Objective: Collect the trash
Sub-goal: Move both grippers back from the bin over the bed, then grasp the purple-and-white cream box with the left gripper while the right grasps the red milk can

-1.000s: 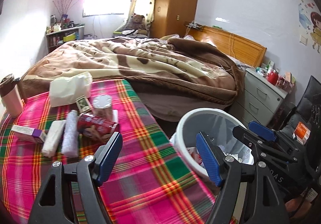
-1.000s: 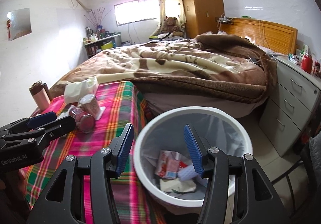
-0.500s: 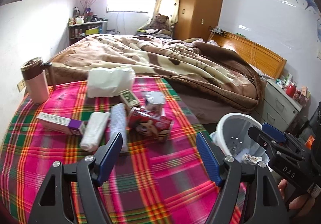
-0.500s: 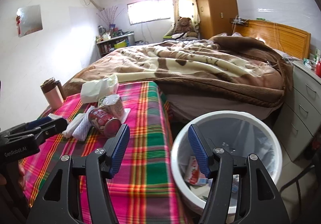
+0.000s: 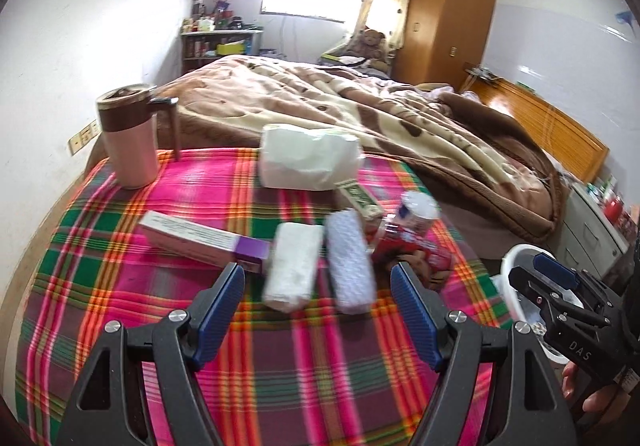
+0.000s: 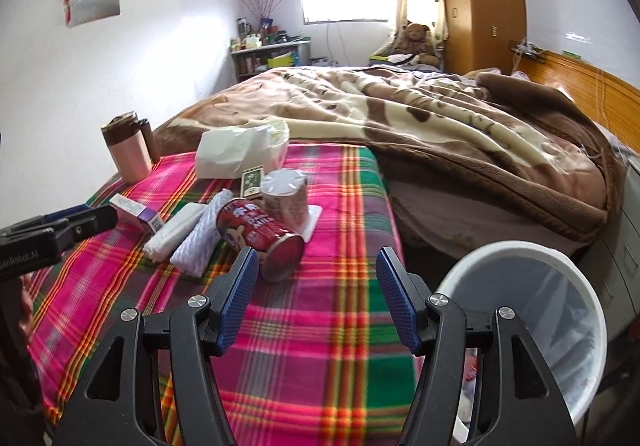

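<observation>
Trash lies on a plaid-covered table [image 5: 168, 326]: a white-and-purple box [image 5: 200, 240], a white folded wad [image 5: 294, 266], a white foam net sleeve [image 5: 350, 260], a red can on its side [image 6: 260, 238], a small sealed cup [image 6: 285, 196] and a green carton [image 5: 360, 200]. My left gripper [image 5: 318, 306] is open and empty, just short of the wad and sleeve. My right gripper [image 6: 316, 294] is open and empty, near the red can. A white bin [image 6: 536, 326] stands right of the table.
A pink mug with a brown lid [image 5: 128, 138] and a white tissue pack [image 5: 308, 162] stand at the table's far side. A bed with a brown blanket [image 6: 420, 126] lies beyond. A grey drawer unit [image 5: 592, 230] is behind the bin.
Both grippers swung left from over the bin to over the table. The left one has come closer to the wad and sleeve; the right one now faces the red can.
</observation>
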`<state>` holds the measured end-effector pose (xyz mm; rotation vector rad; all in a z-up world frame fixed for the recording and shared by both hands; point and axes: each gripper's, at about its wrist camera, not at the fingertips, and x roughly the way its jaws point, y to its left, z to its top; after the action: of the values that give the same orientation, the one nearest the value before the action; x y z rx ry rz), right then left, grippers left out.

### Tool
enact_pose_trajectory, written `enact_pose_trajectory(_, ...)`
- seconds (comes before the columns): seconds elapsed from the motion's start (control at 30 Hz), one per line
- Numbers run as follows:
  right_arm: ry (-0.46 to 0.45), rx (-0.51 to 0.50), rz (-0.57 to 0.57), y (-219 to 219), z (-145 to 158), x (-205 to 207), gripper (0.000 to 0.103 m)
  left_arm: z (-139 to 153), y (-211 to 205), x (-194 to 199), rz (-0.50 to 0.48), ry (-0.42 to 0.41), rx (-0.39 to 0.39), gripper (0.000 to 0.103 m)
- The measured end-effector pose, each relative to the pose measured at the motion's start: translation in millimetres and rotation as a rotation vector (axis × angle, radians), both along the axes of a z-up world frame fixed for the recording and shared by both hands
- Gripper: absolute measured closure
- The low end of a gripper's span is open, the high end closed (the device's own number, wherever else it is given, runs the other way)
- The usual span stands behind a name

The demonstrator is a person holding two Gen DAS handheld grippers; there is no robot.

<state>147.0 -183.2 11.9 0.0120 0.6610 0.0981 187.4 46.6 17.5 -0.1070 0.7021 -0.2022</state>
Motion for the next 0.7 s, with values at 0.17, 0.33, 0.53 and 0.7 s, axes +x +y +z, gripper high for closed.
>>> enact_pose_trajectory(0.17,0.025,-0.019,0.030,13.2,-8.0,14.6,0.040,-8.0,30.2,15.4,0.064,0.027,0.006,0.026)
enact_pose_trajectory(0.33,0.040,-0.033,0.054,24.7,-11.8,28.5,0.040,-18.3,56.0,36.3,0.117,0.070,-0.012,0.025)
enact_pose_trajectory(0.53,0.058,-0.048,0.082,37.2,-15.3,45.7,0.040,-34.5,76.3,66.8,0.157,0.142,-0.074,0.023)
enact_pose_trajectory(0.7,0.084,-0.059,0.096,43.5,-22.5,56.0,0.040,-48.6,82.2,86.9,0.180,0.188,-0.100,0.023)
